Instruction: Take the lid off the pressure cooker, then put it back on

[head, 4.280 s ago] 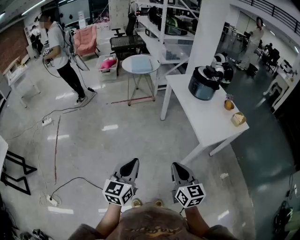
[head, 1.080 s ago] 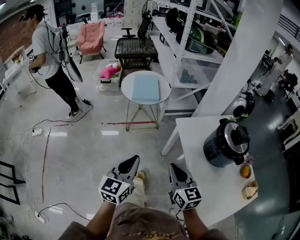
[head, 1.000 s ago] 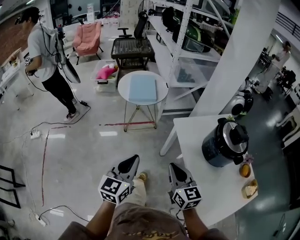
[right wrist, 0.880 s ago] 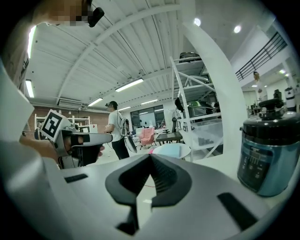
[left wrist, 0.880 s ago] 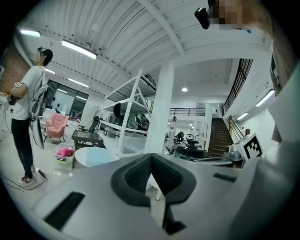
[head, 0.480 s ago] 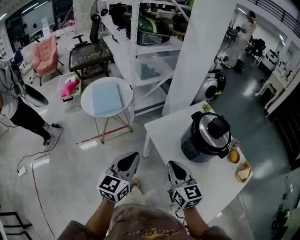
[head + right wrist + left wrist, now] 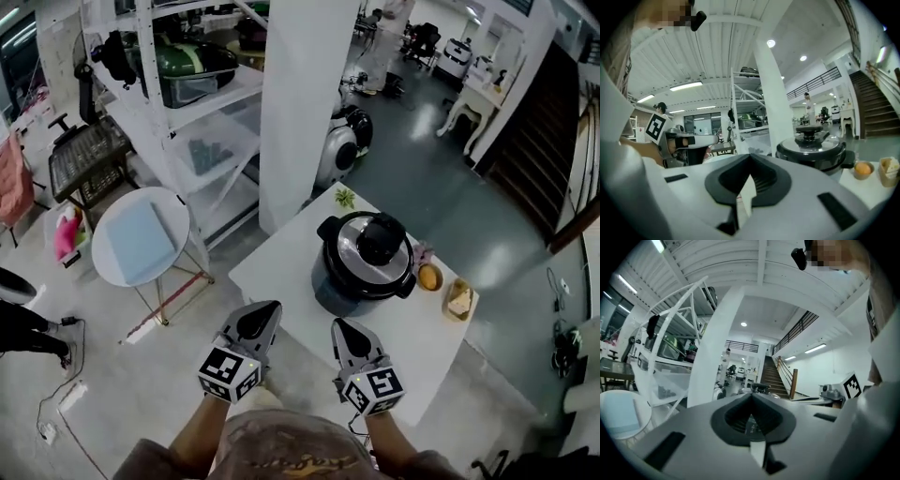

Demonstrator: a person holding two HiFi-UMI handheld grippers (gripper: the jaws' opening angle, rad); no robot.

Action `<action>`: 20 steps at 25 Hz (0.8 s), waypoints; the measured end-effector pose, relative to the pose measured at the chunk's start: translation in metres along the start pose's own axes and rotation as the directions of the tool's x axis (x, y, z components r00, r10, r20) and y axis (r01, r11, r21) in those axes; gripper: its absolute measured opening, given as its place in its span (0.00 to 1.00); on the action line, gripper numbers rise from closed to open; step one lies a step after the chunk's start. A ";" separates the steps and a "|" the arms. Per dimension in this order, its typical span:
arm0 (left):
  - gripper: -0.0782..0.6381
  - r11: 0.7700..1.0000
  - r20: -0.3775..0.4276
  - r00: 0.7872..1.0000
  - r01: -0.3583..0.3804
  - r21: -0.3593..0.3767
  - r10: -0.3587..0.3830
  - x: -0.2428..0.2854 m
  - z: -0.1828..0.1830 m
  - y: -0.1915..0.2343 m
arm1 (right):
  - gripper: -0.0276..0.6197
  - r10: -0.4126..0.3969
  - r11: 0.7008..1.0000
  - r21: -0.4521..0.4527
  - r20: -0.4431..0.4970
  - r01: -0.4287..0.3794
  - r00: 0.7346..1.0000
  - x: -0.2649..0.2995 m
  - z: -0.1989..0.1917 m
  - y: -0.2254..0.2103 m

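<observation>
Sitting just ahead of R tool (image 7: 341, 330): cooker (image 7: 364, 265)

The dark, round pressure cooker (image 7: 336, 292) stood upright near the middle of the white table (image 7: 412, 342), its silver lid (image 7: 348, 250) with a black knob seated on top.

We see a pressure cooker (image 7: 361, 267) with a bright, brushed-metal lid (image 7: 349, 246), a black plastic knob that looks matt, and a dark, glossy body. The table (image 7: 277, 267) under it is white, smooth and matt right out to its edges. The left gripper (image 7: 261, 314) and right gripper (image 7: 342, 328) have matt grey plastic shells with darker, ribbed pads. The floor (image 7: 112, 375) is polished and mirrors the lights. The round side table (image 7: 105, 234) has thin metal legs.
</observation>
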State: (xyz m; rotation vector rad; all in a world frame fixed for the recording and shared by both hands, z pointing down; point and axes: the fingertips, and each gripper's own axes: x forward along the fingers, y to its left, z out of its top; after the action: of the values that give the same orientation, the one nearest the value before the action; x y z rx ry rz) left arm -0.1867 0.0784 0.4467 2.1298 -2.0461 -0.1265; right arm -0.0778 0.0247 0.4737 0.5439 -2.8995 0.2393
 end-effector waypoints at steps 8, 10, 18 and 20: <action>0.12 0.977 -0.024 0.976 0.215 0.011 -0.215 0.065 0.014 -0.011 | 0.04 -0.208 0.978 0.048 0.053 0.205 0.977 -0.006 0.016 -0.041; 0.12 0.965 -0.032 0.965 0.261 0.019 -0.260 0.075 0.015 -0.015 | 0.04 -0.244 0.969 0.052 0.065 0.241 0.967 -0.007 0.018 -0.047; 0.12 0.933 -0.058 0.932 0.359 0.030 -0.357 0.105 0.017 -0.026 | 0.04 -0.345 0.938 0.074 0.080 0.339 0.935 -0.012 0.024 -0.071; 0.12 0.927 -0.061 0.926 0.374 0.030 -0.372 0.115 0.017 -0.029 | 0.04 -0.356 0.933 0.076 0.084 0.351 0.931 -0.013 0.028 -0.078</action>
State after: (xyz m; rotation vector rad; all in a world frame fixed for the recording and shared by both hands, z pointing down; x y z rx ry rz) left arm -0.1563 -0.0361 0.4320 2.4964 -1.6036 -0.0768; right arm -0.0408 -0.0482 0.4538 1.1012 -2.8214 0.2521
